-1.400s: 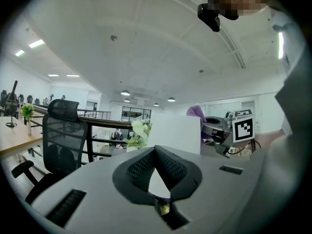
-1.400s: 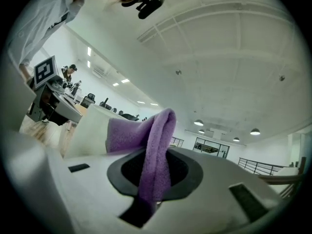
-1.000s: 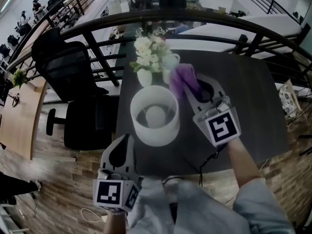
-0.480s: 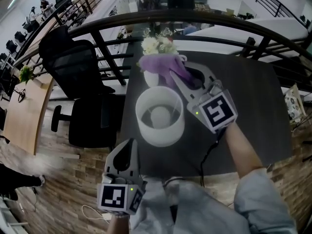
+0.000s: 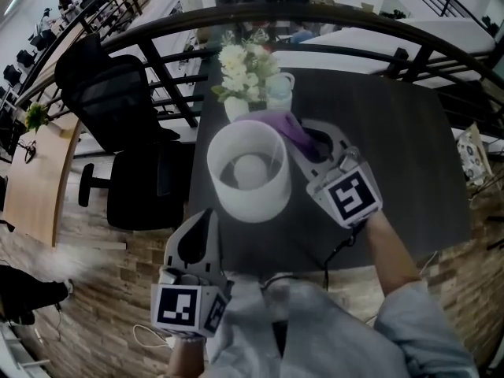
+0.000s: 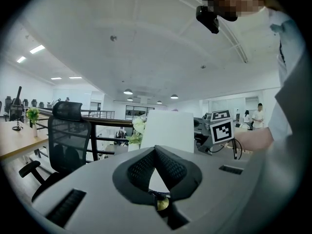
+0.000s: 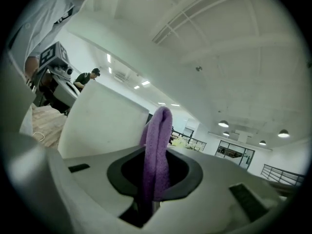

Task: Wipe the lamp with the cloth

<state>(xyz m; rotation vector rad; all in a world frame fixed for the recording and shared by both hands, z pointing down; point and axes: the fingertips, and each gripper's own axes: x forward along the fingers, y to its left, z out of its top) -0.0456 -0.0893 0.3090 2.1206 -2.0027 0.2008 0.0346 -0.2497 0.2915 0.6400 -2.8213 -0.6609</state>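
The lamp's white drum shade (image 5: 246, 172) stands on the dark table (image 5: 394, 156), with its bulb visible inside. My right gripper (image 5: 298, 138) is shut on a purple cloth (image 5: 274, 124), which lies against the shade's far right rim. In the right gripper view the cloth (image 7: 157, 155) hangs folded between the jaws of the right gripper (image 7: 156, 147), and the lamp shade (image 7: 102, 126) is close on the left. My left gripper (image 5: 205, 217) hovers off the table's near edge, shut and empty. From the left gripper (image 6: 155, 148), the lamp shade (image 6: 168, 130) is straight ahead.
A white vase of flowers (image 5: 240, 73) and a white mug (image 5: 277, 93) stand just behind the lamp. A black office chair (image 5: 118, 109) sits left of the table, and a dark railing (image 5: 331, 22) curves behind it. A black cable (image 5: 335, 258) trails off the table's near edge.
My right gripper swept the cloth left over the shade's far rim, then back to the rim's right side. The left gripper barely moved.
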